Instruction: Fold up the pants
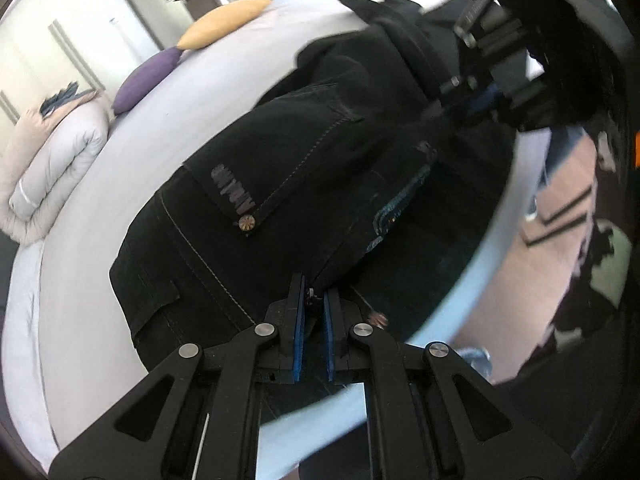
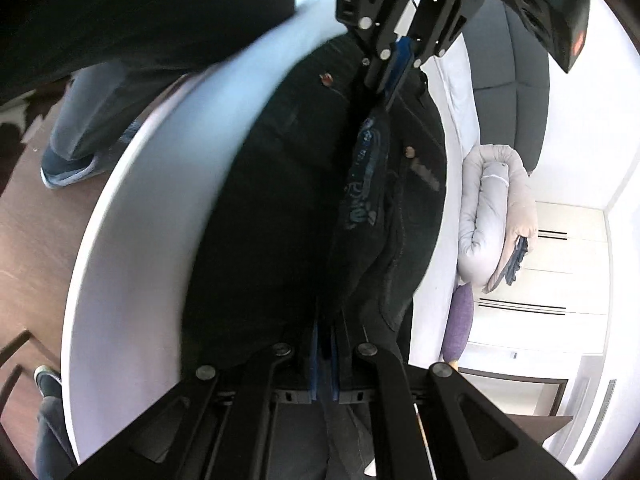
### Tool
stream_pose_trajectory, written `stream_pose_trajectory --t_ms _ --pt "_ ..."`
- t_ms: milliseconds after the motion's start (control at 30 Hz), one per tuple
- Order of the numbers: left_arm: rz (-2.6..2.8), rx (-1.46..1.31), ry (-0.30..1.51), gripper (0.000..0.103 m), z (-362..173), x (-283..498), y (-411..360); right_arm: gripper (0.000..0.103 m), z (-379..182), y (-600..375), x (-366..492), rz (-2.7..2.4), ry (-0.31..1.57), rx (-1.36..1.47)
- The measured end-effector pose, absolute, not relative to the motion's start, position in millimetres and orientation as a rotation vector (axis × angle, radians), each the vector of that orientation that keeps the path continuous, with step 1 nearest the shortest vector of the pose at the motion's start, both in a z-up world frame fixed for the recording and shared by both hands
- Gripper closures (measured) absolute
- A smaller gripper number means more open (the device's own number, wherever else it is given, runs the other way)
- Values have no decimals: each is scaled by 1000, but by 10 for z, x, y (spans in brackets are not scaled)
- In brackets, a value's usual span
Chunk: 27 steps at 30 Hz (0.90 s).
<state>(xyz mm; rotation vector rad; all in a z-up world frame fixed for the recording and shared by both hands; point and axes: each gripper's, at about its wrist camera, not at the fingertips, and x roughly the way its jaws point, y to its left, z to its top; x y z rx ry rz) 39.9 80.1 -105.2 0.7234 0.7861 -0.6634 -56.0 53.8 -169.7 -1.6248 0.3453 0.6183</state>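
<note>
**Both grippers pinch the black pants above the bed**

The black pants (image 1: 280, 184) hang bunched between the two grippers over a pale lilac bed (image 1: 100, 216). In the left wrist view the left gripper (image 1: 314, 312) has its blue pads drawn narrow, with the edge of the dark cloth caught between them near a seam. The right gripper (image 1: 476, 96) shows at the far right of that view, its jaws nipped tight on another part of the cloth, which it holds up.

In the right wrist view the right gripper (image 2: 326, 344) is closed on a fold of the pants (image 2: 280, 208), and the left gripper (image 2: 394, 68) grips the far end at the top. A rivet (image 1: 246, 223) and a stitched pocket face up.

At the far left of the bed lie a folded quilt (image 1: 48, 160), a purple pillow (image 1: 146, 80) and a yellow pillow (image 1: 224, 24). A person's shoe (image 2: 64, 168) stands on the dark floor (image 2: 36, 240) beside the bed.
</note>
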Motion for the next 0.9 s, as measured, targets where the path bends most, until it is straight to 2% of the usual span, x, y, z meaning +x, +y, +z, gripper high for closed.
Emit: stream_pose_trajectory --t_ms 433,567,733,900 --pt "-685 770 801 95 -1094 236 798 97 -1731 650 -780 641 396 -1636" --pt "-671 744 798 92 -1140 259 801 97 -1796 731 -876 633 409 -1647" --pt "-651 761 823 82 -1114 175 823 96 -1841 641 -998 625 441 -1609" --pt "-645 637 861 81 -808 259 975 96 -1878 675 -996 597 446 -1588"
